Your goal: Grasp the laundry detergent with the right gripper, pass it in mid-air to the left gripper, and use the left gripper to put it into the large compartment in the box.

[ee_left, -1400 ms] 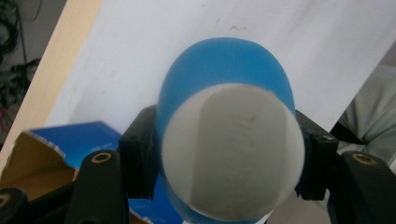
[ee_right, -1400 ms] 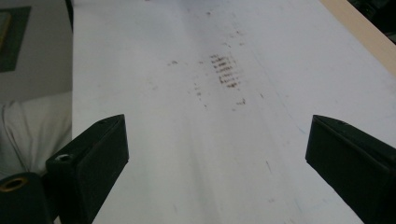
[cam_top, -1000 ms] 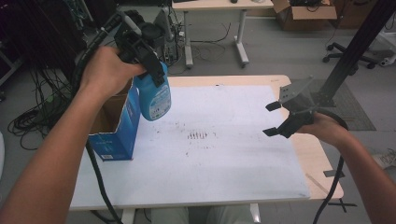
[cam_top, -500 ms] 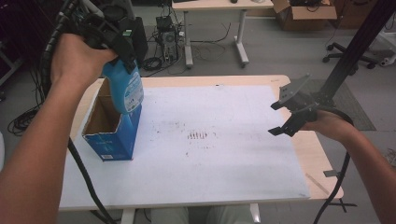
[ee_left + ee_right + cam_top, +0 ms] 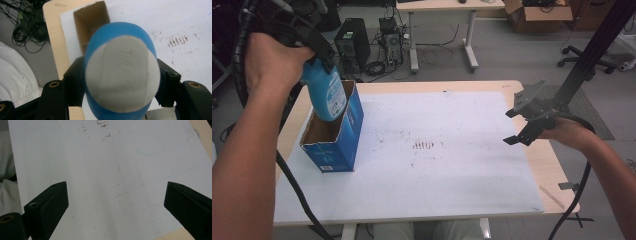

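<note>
— Blue bottle (image 5: pixel 326 92), see it? Left hand-held gripper (image 5: pixel 314 47) has squeezed tight on it, up at ten o'clock on the desk (image 5: pixel 452 200).

— Where is the bottle now?

— Hanging tilted over the open top of the blue cardboard box (image 5: pixel 337 145), bottom end just at the mouth.

— So which step is this?

— I think it is going into the box. Next it needs to go straight down inside, then the jaws let go.

— And the other one?

— Right hand-held gripper (image 5: pixel 524 125) waits at three o'clock, jaws wide apart, holding nothing.
</note>
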A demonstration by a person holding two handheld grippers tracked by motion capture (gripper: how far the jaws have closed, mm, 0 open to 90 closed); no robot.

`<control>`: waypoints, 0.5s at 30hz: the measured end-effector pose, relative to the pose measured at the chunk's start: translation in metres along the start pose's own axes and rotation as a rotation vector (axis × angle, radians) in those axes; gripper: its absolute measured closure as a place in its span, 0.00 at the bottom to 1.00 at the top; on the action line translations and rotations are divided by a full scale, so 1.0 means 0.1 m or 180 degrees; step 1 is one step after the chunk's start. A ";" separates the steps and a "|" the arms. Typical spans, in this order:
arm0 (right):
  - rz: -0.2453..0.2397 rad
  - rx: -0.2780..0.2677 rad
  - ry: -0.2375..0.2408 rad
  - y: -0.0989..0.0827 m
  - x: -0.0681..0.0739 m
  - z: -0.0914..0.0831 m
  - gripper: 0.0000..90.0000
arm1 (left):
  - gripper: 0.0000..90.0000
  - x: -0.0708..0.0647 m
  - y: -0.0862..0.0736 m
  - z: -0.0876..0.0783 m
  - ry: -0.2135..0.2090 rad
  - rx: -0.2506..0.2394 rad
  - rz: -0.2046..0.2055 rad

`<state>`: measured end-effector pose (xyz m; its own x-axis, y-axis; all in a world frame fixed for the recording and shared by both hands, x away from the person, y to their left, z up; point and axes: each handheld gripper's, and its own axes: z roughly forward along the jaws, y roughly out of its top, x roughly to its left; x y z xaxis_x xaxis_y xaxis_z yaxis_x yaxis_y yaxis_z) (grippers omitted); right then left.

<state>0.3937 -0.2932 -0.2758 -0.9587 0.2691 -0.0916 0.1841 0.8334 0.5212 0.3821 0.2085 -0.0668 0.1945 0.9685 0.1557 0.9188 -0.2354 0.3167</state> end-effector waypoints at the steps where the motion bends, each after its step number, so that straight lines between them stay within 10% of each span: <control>1: 0.0001 -0.0005 -0.0003 -0.01 0.00 -0.01 0.06 | 0.42 0.02 -0.01 0.00 0.0010 -0.0005 -0.0034; 15: 0.0012 -0.0017 -0.0027 -0.07 0.00 0.01 0.06 | 0.42 0.23 -0.15 0.17 0.0104 -0.0032 -0.0294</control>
<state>0.3923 -0.2989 -0.2803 -0.9562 0.2763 -0.0969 0.1865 0.8298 0.5260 0.3788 0.2353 -0.0840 0.0977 0.9830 0.1557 0.9288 -0.1462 0.3405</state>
